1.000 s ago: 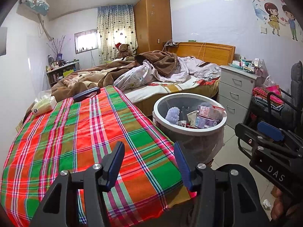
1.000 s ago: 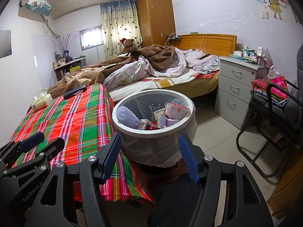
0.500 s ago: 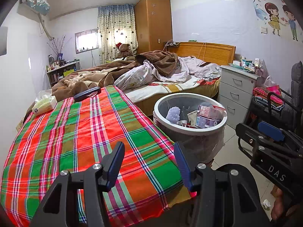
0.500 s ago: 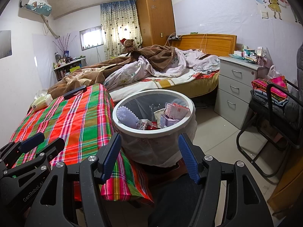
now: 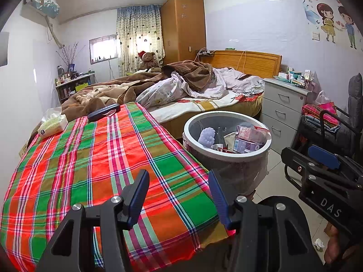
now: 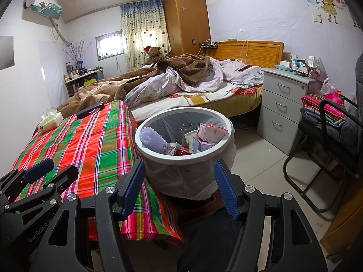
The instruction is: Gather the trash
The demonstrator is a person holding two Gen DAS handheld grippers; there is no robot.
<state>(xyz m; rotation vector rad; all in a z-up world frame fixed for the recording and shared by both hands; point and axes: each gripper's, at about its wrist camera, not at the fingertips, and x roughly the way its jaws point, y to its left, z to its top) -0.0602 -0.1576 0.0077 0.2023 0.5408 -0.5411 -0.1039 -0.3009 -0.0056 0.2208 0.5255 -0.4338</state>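
A white-rimmed trash bin [image 5: 229, 158] [image 6: 183, 157] with a plastic liner stands on the floor beside the plaid-covered table [image 5: 90, 158] [image 6: 86, 140]. Inside it lie pink and purple cartons [image 5: 247, 133] [image 6: 208, 131], a lilac brush [image 6: 153, 139] and scraps. My left gripper [image 5: 179, 198] hovers open over the table's near corner, nothing between its blue pads. My right gripper [image 6: 180, 189] hangs open in front of the bin, also with nothing in it. Each gripper shows at the edge of the other's view. A crumpled white scrap [image 5: 318, 243] lies on the floor at the lower right.
A tissue pack [image 5: 52, 125] and a dark flat case [image 5: 104, 112] lie at the table's far end. Behind are an unmade bed [image 6: 192, 83], a grey drawer unit [image 6: 285, 104] with clutter on top, and a chair [image 6: 326, 127] stacked with folded cloth at right.
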